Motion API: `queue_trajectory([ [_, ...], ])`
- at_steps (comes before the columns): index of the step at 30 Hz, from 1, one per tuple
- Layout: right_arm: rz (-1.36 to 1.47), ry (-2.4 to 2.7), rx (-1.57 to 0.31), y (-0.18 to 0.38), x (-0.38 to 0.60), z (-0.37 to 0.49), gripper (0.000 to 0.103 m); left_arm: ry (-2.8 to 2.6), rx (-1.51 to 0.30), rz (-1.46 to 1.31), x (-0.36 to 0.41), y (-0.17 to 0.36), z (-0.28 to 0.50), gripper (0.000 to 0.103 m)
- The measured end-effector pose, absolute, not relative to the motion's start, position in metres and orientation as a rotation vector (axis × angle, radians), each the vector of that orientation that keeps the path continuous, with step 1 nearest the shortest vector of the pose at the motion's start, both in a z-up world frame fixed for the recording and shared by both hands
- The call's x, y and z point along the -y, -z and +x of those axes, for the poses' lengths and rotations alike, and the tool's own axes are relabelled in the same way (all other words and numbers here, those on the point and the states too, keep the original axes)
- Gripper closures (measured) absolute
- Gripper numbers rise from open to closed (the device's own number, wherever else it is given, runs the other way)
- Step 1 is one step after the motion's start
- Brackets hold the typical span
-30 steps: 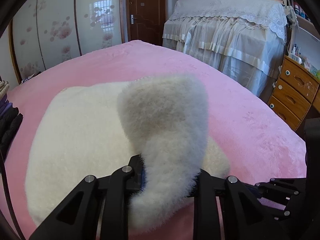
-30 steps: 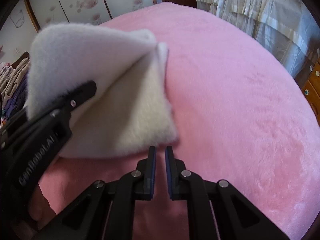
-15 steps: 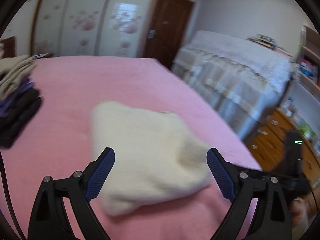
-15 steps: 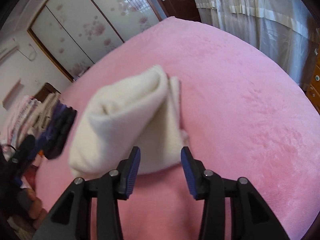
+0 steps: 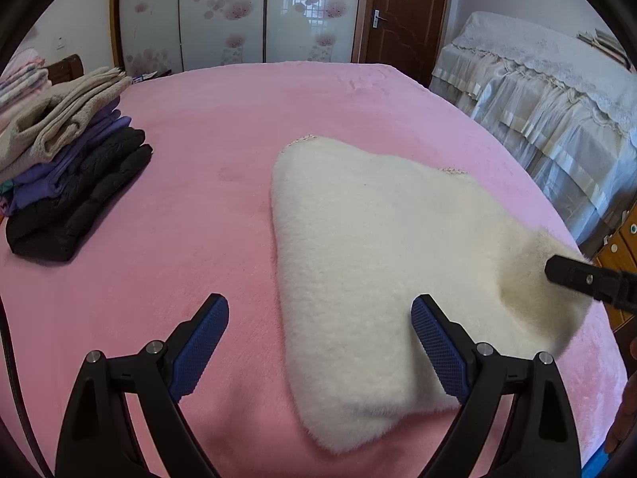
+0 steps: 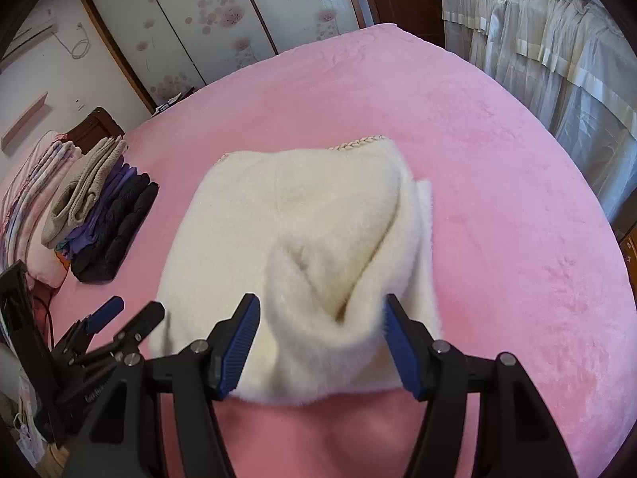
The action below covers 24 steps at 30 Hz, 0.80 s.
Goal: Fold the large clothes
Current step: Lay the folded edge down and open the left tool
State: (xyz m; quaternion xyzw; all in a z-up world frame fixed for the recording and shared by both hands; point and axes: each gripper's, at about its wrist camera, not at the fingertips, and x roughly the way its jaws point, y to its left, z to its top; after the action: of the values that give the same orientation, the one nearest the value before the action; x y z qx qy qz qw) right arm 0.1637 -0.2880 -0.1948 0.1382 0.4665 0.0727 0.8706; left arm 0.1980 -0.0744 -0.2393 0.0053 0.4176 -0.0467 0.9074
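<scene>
A fluffy cream-white garment (image 5: 382,263) lies folded on the pink bed (image 5: 223,151); it also shows in the right wrist view (image 6: 302,223). My left gripper (image 5: 320,342) is open and empty, its jaws wide apart over the garment's near left edge. My right gripper (image 6: 322,334) is open with its jaws on either side of a raised fold at the garment's near edge, not closed on it. One right finger (image 5: 573,275) shows in the left wrist view against the garment's right corner. The left gripper (image 6: 119,318) shows at lower left in the right wrist view.
A stack of folded clothes (image 5: 67,159), beige on purple on black, sits on the bed's left side (image 6: 99,215). A lace-covered cabinet (image 5: 557,91) and a wooden drawer unit (image 5: 621,239) stand to the right. Sliding wardrobe doors (image 5: 239,12) stand behind.
Both grippers opened. The left one let go of the white fold and pulled back left. The garment dropped flat, and the right gripper moved up to its near edge.
</scene>
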Motion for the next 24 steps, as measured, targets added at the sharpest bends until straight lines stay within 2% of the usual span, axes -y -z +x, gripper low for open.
queue_trajectory([
  [1,0.316,-0.158,-0.966,0.196,0.293,0.165,0.075,0.087,-0.866,0.024,0.077,0.241,0.201,0.011],
  [4,0.368,-0.131,-0.956,0.204,0.311,0.161,0.08,0.093,-0.863,0.018,0.081,0.244,0.205,0.01],
  [12,0.352,-0.06,-1.04,0.265,0.33,0.139,0.082,0.162,-0.923,-0.058,0.076,0.274,0.209,0.01],
  [24,0.348,-0.039,-1.025,0.277,0.328,0.136,0.081,0.171,-0.914,-0.086,0.071,0.283,0.209,0.009],
])
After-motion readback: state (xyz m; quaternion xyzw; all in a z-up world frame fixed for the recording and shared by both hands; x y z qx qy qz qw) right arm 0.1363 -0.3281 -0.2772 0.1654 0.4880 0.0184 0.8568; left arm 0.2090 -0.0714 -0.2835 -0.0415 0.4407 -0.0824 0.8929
